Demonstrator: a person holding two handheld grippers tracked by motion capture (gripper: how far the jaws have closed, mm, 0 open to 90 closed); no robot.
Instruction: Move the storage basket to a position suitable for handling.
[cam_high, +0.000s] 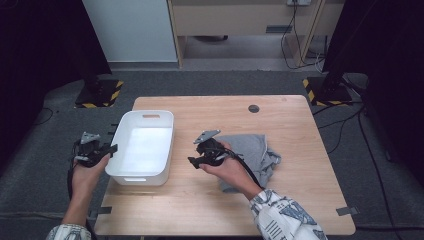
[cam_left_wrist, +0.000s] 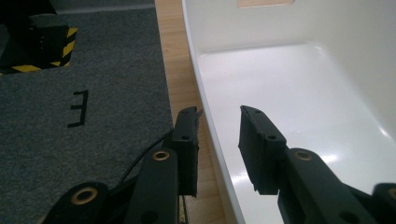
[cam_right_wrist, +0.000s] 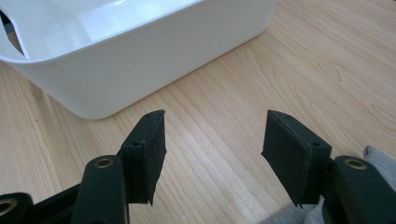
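Note:
A white plastic bin (cam_high: 137, 177) stands empty on the left part of the wooden table (cam_high: 290, 125). My left gripper (cam_high: 102, 151) is at the bin's left wall. In the left gripper view its jaws (cam_left_wrist: 218, 114) straddle that wall (cam_left_wrist: 205, 93), one outside and one inside, with a gap on both sides. A crumpled grey cloth (cam_high: 252, 150) lies right of the table's middle. My right gripper (cam_high: 194, 151) hovers between cloth and bin, pointing at the bin. It (cam_right_wrist: 215, 116) is open with bare wood between its jaws, and the cloth's edge (cam_right_wrist: 378, 158) is at its right jaw.
The bin's near wall (cam_right_wrist: 154, 70) is a short way ahead of the right gripper. Grey carpet (cam_left_wrist: 70, 93) lies left of the table. A round cable hole (cam_high: 254, 108) is at the table's far side. Black stands with yellow-striped bases (cam_high: 100, 95) flank the table.

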